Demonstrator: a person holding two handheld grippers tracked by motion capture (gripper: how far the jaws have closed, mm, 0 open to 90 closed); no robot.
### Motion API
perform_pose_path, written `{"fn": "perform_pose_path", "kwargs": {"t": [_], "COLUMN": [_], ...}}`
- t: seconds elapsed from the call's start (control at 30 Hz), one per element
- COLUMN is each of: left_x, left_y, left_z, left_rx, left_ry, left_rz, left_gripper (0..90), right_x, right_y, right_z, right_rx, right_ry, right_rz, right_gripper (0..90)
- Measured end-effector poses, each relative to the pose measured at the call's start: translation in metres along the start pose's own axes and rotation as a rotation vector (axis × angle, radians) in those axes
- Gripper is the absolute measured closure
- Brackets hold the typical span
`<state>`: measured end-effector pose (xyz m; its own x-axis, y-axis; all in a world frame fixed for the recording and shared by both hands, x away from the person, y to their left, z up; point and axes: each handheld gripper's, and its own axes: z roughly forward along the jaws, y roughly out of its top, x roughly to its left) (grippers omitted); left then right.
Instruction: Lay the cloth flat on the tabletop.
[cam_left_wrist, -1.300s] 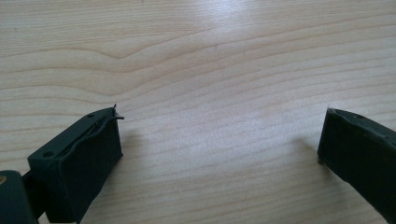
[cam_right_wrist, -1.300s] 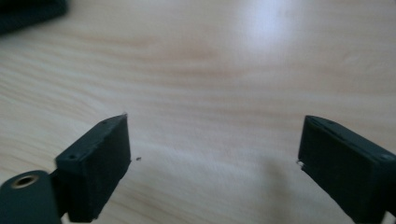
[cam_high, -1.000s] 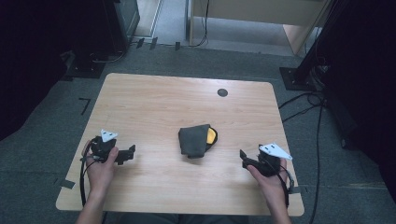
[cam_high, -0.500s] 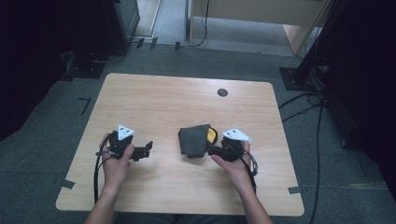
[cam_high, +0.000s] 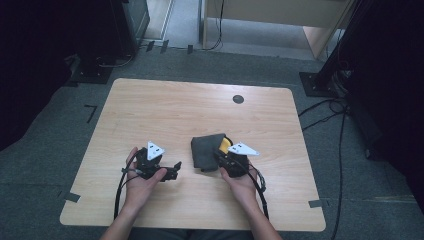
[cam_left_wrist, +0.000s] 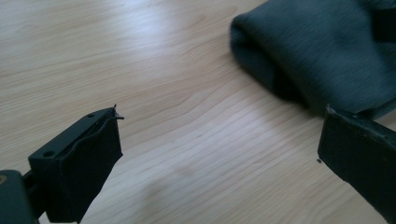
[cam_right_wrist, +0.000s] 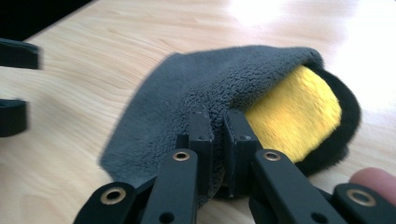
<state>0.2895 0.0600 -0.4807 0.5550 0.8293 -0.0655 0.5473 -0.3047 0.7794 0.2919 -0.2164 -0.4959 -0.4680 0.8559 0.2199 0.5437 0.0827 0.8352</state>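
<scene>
A folded grey cloth (cam_high: 205, 151) lies at the table's middle, draped over a yellow pad (cam_high: 225, 145) with a black rim. In the right gripper view the cloth (cam_right_wrist: 201, 88) covers most of the yellow pad (cam_right_wrist: 294, 116). My right gripper (cam_high: 218, 158) (cam_right_wrist: 217, 122) is shut on the cloth's near right edge, its jaws almost together. My left gripper (cam_high: 175, 167) (cam_left_wrist: 219, 130) rests low on the table just left of the cloth (cam_left_wrist: 322, 51), open wide with nothing between its jaws. Its two jaws also appear at the left edge of the right gripper view.
The wooden table (cam_high: 165, 110) has a small dark round hole (cam_high: 238, 99) near its far edge. Black stands and cables sit on the grey floor around it. Bare tabletop lies to the left and beyond the cloth.
Both hands have moved inward from the table's sides to the cloth. The right gripper reached the cloth's edge and closed on it; the left one stopped beside it.
</scene>
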Motion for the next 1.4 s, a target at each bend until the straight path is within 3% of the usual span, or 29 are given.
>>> {"fn": "perform_pose_path", "kwargs": {"t": [0.03, 0.13, 0.27, 0.33, 0.4, 0.53, 0.57, 0.6, 0.63, 0.67, 0.73, 0.8, 0.83, 0.87, 1.0, 1.03, 1.07, 1.1, 1.13, 1.17, 1.2, 1.23, 1.27, 1.3, 1.37, 1.4], "left_x": [0.0, -0.012, -0.019, -0.024, -0.032, -0.039, -0.039, -0.039, -0.036, -0.032, -0.02, -0.01, -0.01, 0.003, 0.013, 0.014, 0.014, 0.011, 0.009, 0.005, 0.0, -0.005, -0.01, -0.018, -0.021, -0.023], "left_y": [0.0, 0.004, 0.007, 0.009, 0.012, 0.013, 0.012, 0.011, 0.01, 0.009, 0.008, 0.006, 0.006, 0.006, 0.005, 0.005, 0.005, 0.004, 0.004, 0.004, 0.003, 0.002, 0.001, -0.001, -0.002, -0.003], "left_z": [0.0, -0.003, -0.008, -0.013, -0.019, -0.025, -0.026, -0.025, -0.023, -0.021, -0.019, -0.019, -0.019, -0.022, -0.023, -0.022, -0.02, -0.018, -0.015, -0.012, -0.008, -0.004, 0.001, 0.009, 0.014, 0.017], "left_rx": [0.0, -0.031, -0.056, -0.078, -0.114, -0.155, -0.17, -0.166, -0.155, -0.147, -0.132, -0.135, -0.135, -0.141, -0.145, -0.141, -0.131, -0.117, -0.104, -0.085, -0.075, -0.065, -0.046, -0.024, -0.007, 0.003], "left_ry": [0.0, -0.056, -0.095, -0.126, -0.172, -0.194, -0.209, -0.214, -0.196, -0.198, -0.183, -0.161, -0.161, -0.14, -0.131, -0.153, -0.17, -0.173, -0.17, -0.169, -0.183, -0.2, -0.213, -0.211, -0.202, -0.201], "left_rz": [0.0, 0.012, 0.026, 0.045, 0.087, 0.13, 0.145, 0.157, 0.142, 0.111, 0.061, 0.028, 0.028, -0.007, -0.04, -0.047, -0.047, -0.044, -0.039, -0.033, -0.024, -0.015, 0.003, 0.019, 0.026, 0.026], "left_gripper": [0.0, 0.0, 4.2, 6.6, 7.5, 16.4, 24.1, 54.7, 67.9, 78.9, 90.0, 90.0, 90.0, 90.0, 90.0, 88.9, 81.6, 64.6, 64.6, 56.7, 44.5, 44.5, 42.7, 44.2, 48.5, 64.0], "right_x": [0.004, 0.014, 0.025, 0.033, 0.044, 0.054, 0.055, 0.055, 0.053, 0.05, 0.042, 0.032, 0.029, 0.022, 0.012, 0.011, 0.009, 0.01, 0.01, 0.011, 0.016, 0.016, 0.019, 0.024, 0.027, 0.029], "right_y": [0.001, 0.005, 0.011, 0.016, 0.025, 0.032, 0.032, 0.032, 0.031, 0.029, 0.024, 0.019, 0.017, 0.015, 0.011, 0.01, 0.009, 0.009, 0.009, 0.008, 0.007, 0.007, 0.004, -0.003, -0.007, -0.013], "right_z": [-0.003, -0.012, -0.022, -0.031, -0.045, -0.055, -0.056, -0.056, -0.054, -0.051, -0.046, -0.042, -0.041, -0.039, -0.036, -0.035, -0.034, -0.034, -0.034, -0.034, -0.029, -0.029, -0.024, -0.011, -0.006, 0.0], "right_rx": [-0.012, -0.059, -0.098, -0.128, -0.171, -0.193, -0.194, -0.196, -0.195, -0.184, -0.166, -0.154, -0.149, -0.143, -0.113, -0.104, -0.099, -0.105, -0.105, -0.108, -0.065, -0.065, -0.026, 0.07, 0.092, 0.11], "right_ry": [0.007, 0.042, 0.092, 0.117, 0.176, 0.229, 0.238, 0.23, 0.214, 0.185, 0.104, -0.004, -0.035, -0.062, -0.097, -0.11, -0.113, -0.089, -0.089, -0.078, -0.073, -0.073, -0.058, 0.011, 0.023, 0.038], "right_rz": [-0.005, -0.028, -0.023, -0.039, -0.042, -0.05, -0.048, -0.045, -0.047, -0.038, -0.007, -0.008, -0.006, 0.008, 0.008, 0.009, 0.014, 0.031, 0.031, 0.031, 0.014, 0.014, 0.011, 0.0, -0.004, -0.012], "right_gripper": [84.5, 85.0, 85.0, 85.0, 84.9, 84.7, 84.5, 83.8, 82.8, 80.7, 73.6, 71.7, 70.7, 69.9, 66.1, 64.5, 63.1, 59.4, 59.4, 57.7, 57.4, 57.4, 56.5, 57.3, 60.3, 71.6]}}
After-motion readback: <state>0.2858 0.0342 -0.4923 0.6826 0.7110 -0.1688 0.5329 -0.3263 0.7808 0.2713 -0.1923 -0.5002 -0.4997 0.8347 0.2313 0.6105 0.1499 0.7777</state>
